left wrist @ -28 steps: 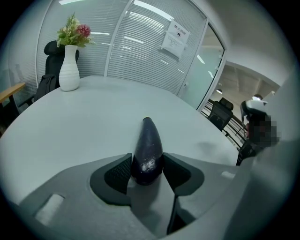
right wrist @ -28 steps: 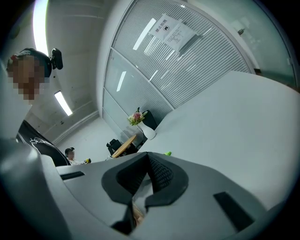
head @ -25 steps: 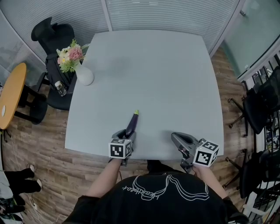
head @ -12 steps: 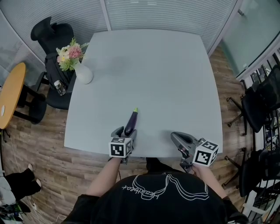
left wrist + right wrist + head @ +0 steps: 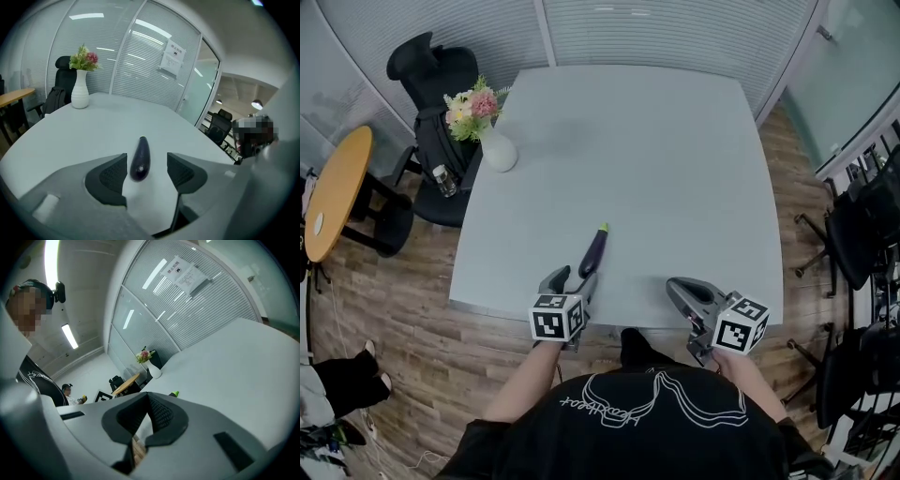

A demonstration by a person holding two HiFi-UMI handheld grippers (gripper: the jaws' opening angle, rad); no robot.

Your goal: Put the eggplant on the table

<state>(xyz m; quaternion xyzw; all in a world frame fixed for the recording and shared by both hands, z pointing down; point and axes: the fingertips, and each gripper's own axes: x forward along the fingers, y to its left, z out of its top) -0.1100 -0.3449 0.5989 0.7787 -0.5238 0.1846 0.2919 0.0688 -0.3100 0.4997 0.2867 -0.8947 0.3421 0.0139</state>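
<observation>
A dark purple eggplant with a green tip lies on the pale grey table near its front edge. My left gripper sits just behind the eggplant's blunt end. In the left gripper view the eggplant shows between the two dark pads with a gap on each side. The left gripper's jaws are opening and touch nothing. My right gripper hovers at the table's front edge to the right, its pads together and empty. The right gripper view shows that gripper and the eggplant's green tip.
A white vase with flowers stands at the table's far left corner. A black office chair and a round wooden table stand left of the table. More dark chairs line the right side.
The left gripper's jaws have spread off the eggplant and the gripper has lifted and drawn back a little. The eggplant stays lying on the table. The right gripper has barely shifted.
</observation>
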